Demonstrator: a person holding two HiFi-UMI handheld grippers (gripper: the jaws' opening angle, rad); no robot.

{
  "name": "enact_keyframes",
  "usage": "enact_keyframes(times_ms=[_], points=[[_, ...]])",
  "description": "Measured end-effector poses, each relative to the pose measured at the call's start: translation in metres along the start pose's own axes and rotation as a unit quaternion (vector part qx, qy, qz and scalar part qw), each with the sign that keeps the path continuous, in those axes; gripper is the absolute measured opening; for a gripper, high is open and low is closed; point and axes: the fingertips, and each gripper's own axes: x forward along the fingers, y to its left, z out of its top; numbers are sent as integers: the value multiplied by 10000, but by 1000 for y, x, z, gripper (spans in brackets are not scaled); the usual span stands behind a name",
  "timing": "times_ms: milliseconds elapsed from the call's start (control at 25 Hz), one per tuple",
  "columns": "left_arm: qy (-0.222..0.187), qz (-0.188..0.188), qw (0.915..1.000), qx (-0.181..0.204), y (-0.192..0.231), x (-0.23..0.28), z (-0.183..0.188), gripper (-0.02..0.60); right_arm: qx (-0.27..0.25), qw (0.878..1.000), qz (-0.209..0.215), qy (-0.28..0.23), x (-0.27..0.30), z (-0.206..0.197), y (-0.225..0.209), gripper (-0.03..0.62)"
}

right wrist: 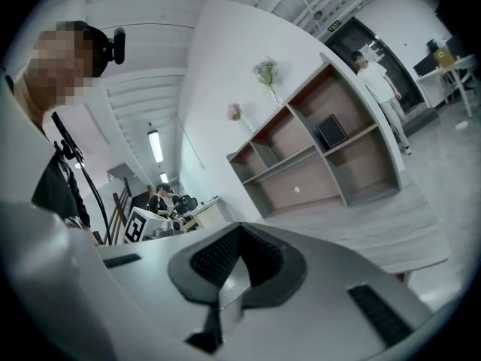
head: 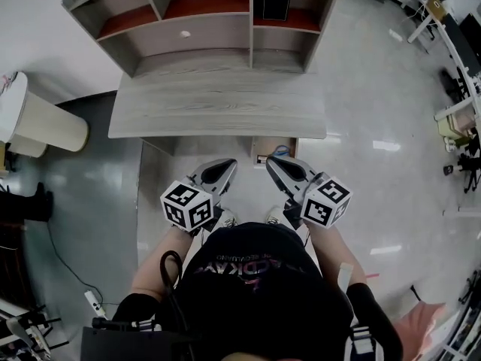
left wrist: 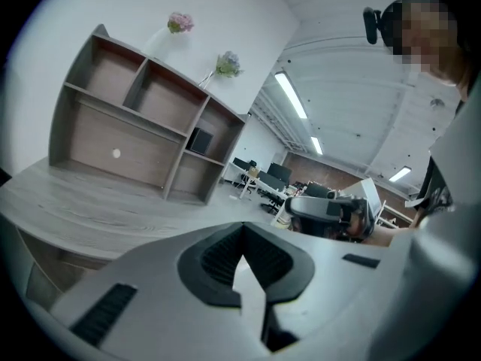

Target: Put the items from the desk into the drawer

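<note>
The grey wooden desk (head: 218, 105) stands in front of me, with a shelf unit (head: 203, 21) on its back; I see no loose item on its top. A black box (head: 271, 1) sits in an upper right shelf compartment, and a small white object (head: 185, 34) is on the back panel. Both grippers hang low by my body, short of the desk's front edge. The left gripper (head: 222, 170) (left wrist: 242, 250) and the right gripper (head: 278, 165) (right wrist: 239, 247) are shut with nothing between the pads. A small unit (head: 272, 149) shows under the desk; I cannot tell whether it is a drawer.
A cream cylinder (head: 46, 122) stands on the floor at the left. White tables and chairs (head: 458, 51) fill the right side. Two flowers (left wrist: 180, 22) (left wrist: 228, 64) top the shelf unit. A person (right wrist: 376, 81) stands at a far doorway.
</note>
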Motion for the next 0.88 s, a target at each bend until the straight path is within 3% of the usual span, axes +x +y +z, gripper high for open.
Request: enact_keyframes(times_ms=[200,440,880], points=[[-164,-183,9997,-94,-19,-15,10,11,-63,9998,152,-85,-7,7,27,17],[-215,-380,9990,53,-47,-19,9,11,-169,9996,228,44,-17,2,43,17],[-104,-441,9989,-94,-60,-19,-10,11,309,9988,329,175,-25,-24,48,17]])
